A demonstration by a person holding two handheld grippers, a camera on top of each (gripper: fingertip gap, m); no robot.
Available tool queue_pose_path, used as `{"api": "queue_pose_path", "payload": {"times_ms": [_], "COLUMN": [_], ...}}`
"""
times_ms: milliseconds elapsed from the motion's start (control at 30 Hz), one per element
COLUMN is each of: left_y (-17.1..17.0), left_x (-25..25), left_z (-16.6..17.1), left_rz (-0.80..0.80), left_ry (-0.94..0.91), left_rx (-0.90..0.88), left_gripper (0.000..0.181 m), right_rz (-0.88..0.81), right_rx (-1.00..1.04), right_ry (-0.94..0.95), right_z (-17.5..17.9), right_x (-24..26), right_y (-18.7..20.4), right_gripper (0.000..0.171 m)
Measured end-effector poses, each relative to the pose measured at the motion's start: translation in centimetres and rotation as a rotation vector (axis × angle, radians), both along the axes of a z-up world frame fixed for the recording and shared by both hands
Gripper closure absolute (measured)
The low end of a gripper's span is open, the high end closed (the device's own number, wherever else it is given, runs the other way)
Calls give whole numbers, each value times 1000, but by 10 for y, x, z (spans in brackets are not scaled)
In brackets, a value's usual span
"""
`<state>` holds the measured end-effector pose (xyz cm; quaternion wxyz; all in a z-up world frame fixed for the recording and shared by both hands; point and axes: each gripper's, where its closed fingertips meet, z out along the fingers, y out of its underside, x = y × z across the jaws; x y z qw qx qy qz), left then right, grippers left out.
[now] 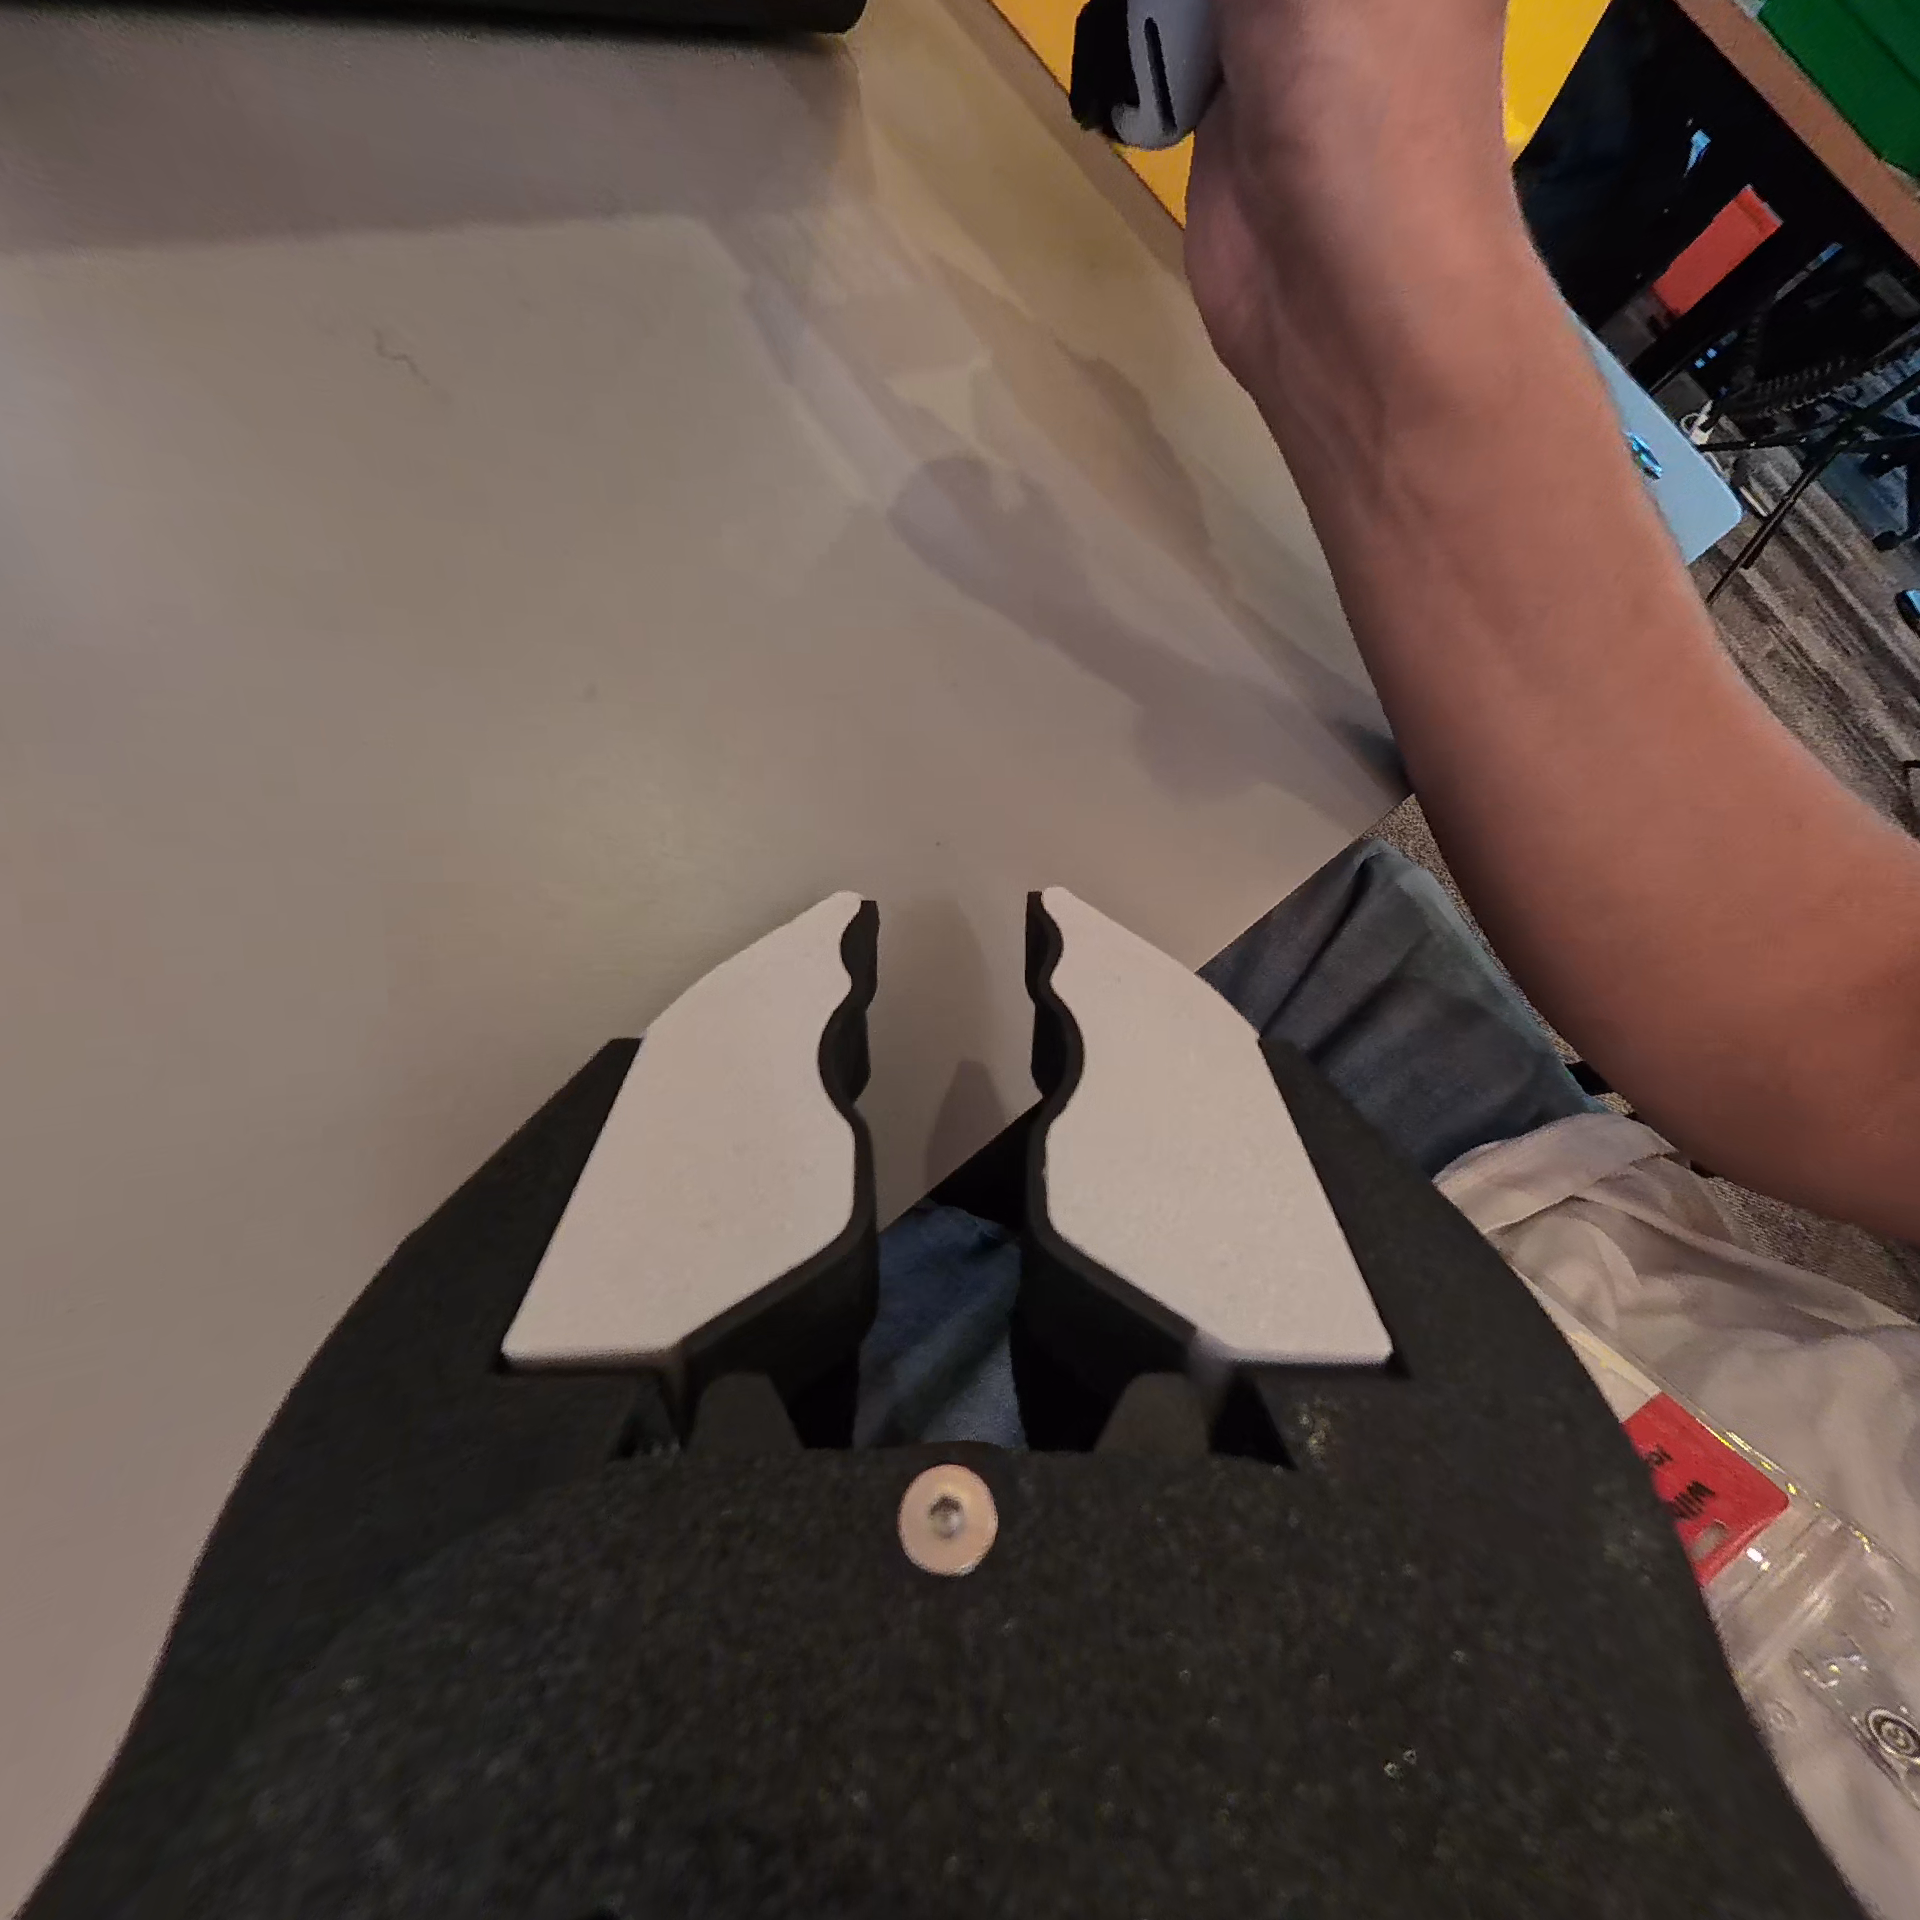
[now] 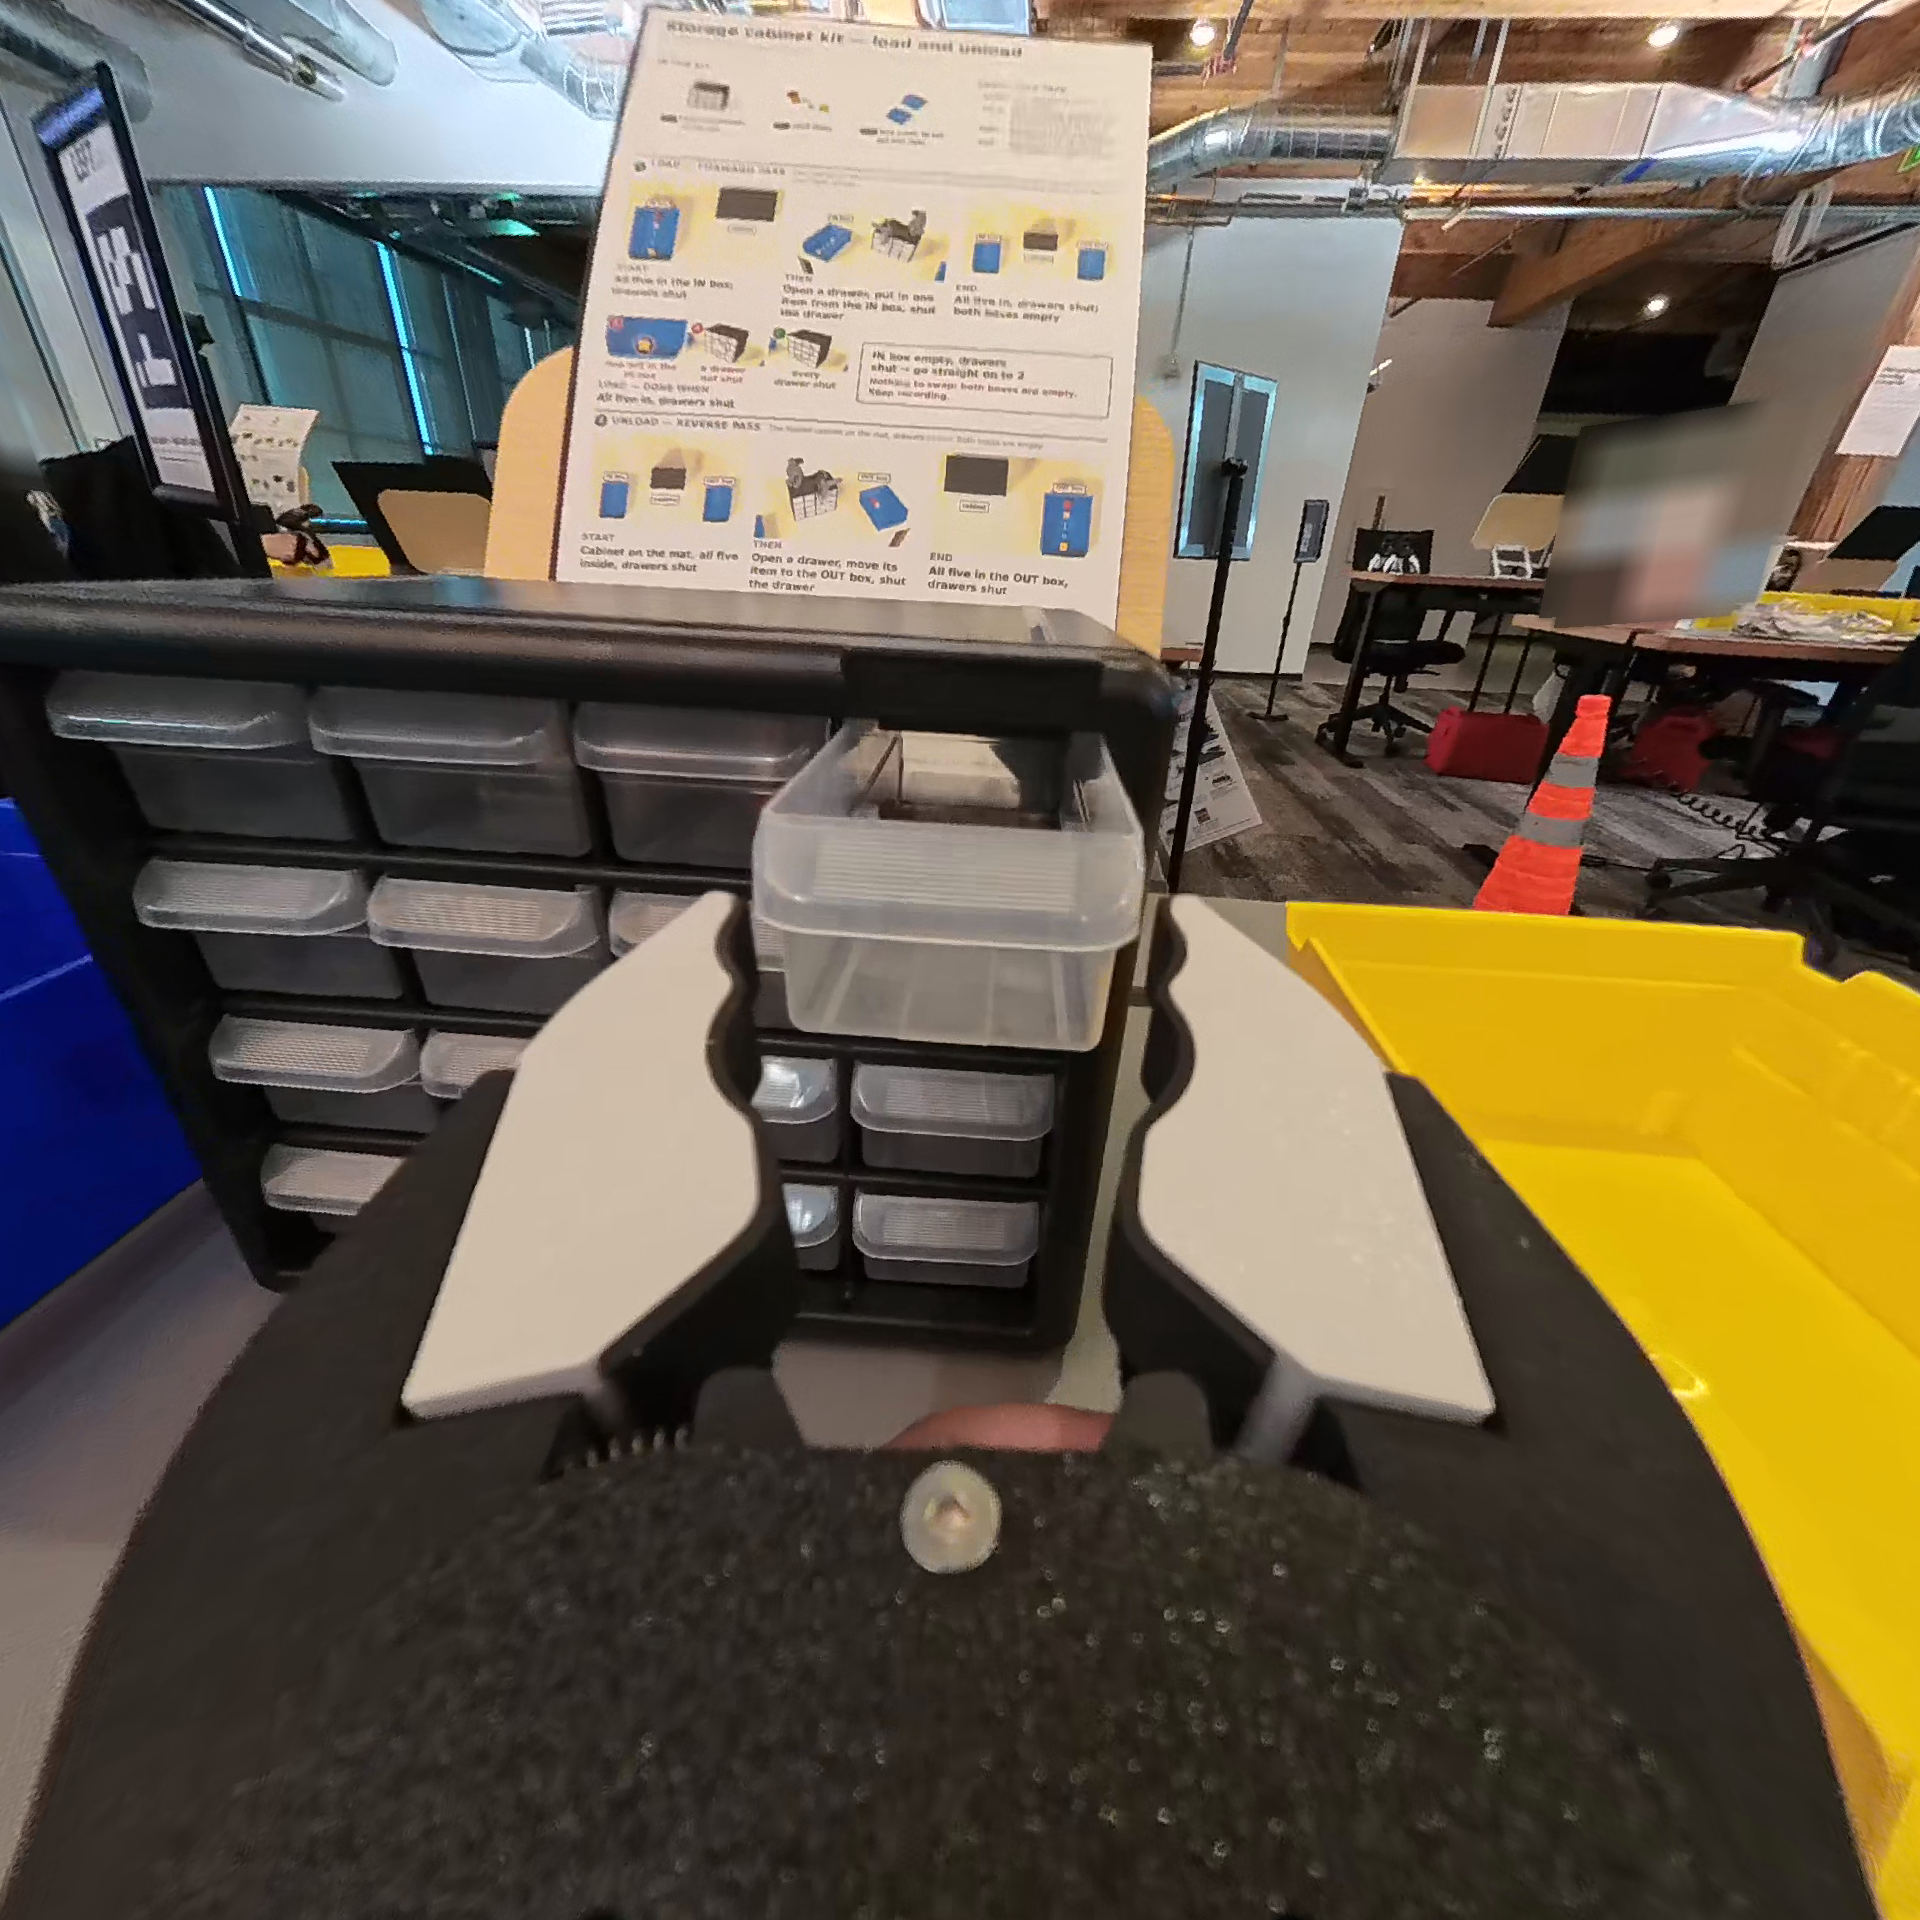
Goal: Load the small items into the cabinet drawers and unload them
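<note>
Your right gripper (image 2: 951,935) faced the pulled-out drawer (image 2: 945,925) straight ahead, fingers wide; your left gripper (image 1: 951,909), fingers narrow, idled far off.

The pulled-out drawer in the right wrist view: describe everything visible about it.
The pulled-out drawer is clear, slightly frosted plastic, boxy, with a ribbed pull lip across its front. It sticks out of the top row's rightmost slot of the black cabinet, level, and looks empty through its walls. The neighbouring drawers are shut. The right gripper faces it, open, fingers either side of its front without visibly touching. A yellow bin sits to its right.
</note>
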<state>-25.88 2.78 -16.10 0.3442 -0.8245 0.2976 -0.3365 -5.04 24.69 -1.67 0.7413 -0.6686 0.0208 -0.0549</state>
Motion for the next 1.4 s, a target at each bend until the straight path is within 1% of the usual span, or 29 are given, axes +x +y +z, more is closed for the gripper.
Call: {"api": "queue_pose_path", "payload": {"times_ms": [67,167,233,300,667,867,1400], "left_y": [1,0,0,0,0,0,3], "left_x": [0,0,0,0,0,-1,-2], "left_z": [0,-2,-2,-2,-2,-1,-4], "left_rz": [2,0,-1,1,-2,-4,7], "left_ry": [-3,1,6,11,4,10,46], "left_rx": [-4,-10,-4,2,-8,-2,47], "left_gripper": [154,154,154,154,154,154,150], "right_rz": [-4,-1,-7,-2,-20,-20,-2], "right_rx": [3,-15,-27,-30,55,109,103], "right_ry": [-22,-31,-33,-42,-52,-62,-36], "right_z": [3,4,4,4,4,2,5], "right_x": [-1,-1,0,1,-10,-11,-9], "right_y": [2,9,14,16,-19,-25,-30], "right_gripper": [94,96,102,102,105,106,106]}}
